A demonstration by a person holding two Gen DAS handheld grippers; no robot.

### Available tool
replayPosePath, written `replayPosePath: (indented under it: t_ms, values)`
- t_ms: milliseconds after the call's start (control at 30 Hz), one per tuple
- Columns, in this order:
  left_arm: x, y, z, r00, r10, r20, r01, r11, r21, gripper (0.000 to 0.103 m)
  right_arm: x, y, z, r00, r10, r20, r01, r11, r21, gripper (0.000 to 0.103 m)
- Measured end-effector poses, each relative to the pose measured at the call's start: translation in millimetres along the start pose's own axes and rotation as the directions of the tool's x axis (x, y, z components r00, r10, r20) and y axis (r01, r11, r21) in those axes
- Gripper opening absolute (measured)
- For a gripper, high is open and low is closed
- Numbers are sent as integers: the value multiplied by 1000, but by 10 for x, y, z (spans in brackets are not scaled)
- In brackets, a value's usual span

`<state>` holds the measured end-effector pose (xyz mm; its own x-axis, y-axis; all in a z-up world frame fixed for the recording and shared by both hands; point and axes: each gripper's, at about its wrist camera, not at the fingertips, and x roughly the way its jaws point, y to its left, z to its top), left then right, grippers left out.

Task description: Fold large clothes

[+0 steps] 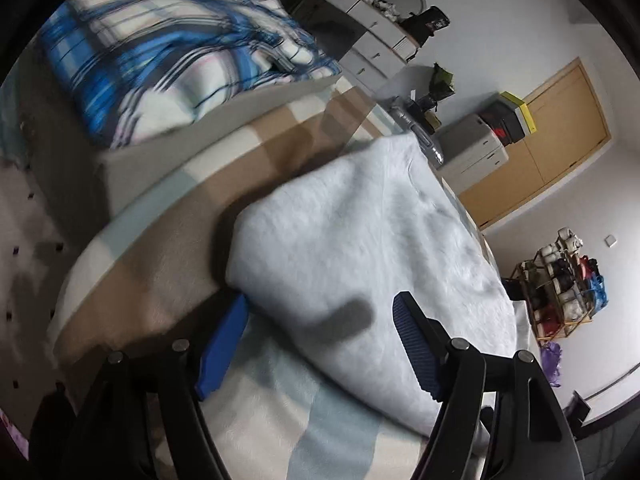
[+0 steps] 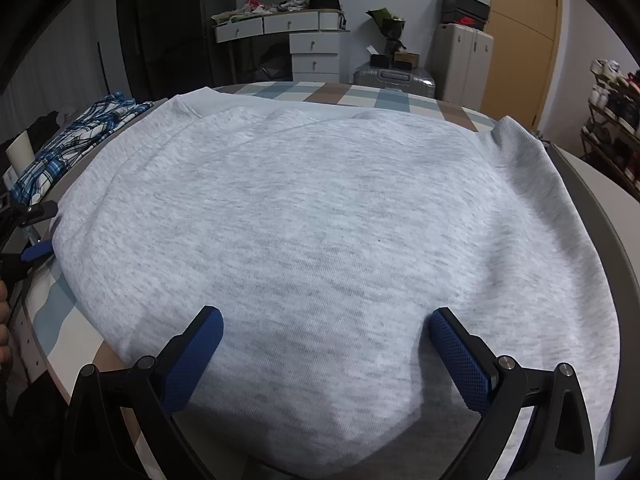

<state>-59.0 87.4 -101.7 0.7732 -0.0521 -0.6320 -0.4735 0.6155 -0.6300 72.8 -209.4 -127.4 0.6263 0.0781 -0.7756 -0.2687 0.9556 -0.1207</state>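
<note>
The grey sweatshirt [image 2: 320, 216] lies spread over the checked bedspread [image 2: 360, 96]. Both claws gape wide: the right gripper [image 2: 326, 344] at six o'clock, the left gripper [image 1: 320, 344] straddling a folded corner (gripping nothing). A blue plaid garment [image 2: 76, 140] lies at nine o'clock; white drawers [image 2: 312, 50] stand at twelve.

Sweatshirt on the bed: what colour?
Light heather grey sweatshirt, clearest in the right wrist view.
</note>
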Motion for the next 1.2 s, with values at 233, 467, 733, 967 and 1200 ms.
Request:
replayPosePath:
  t_ms: [233,467,733,967,1200]
  values:
    - [200,-352,-63,997,77,30,-80,986,146,36,-2,-6,-8,1000,0,3,0,1000,-1,103]
    - [-15,-299,-24,995,10,100,-33,973,227,17,-25,11,31,1000,-1,-5,1,1000,11,103]
    - [-380,-342,4,978,-1,209,-68,943,325,17,-212,185,240,992,101,80,-106,993,57,103]
    - [-450,-613,77,962,-89,258,-32,902,430,17,46,442,328,990,127,57,-132,986,104,59]
    - [-578,-1117,107,932,-242,271,40,810,585,16,-82,137,295,957,286,46,-290,944,155,59]
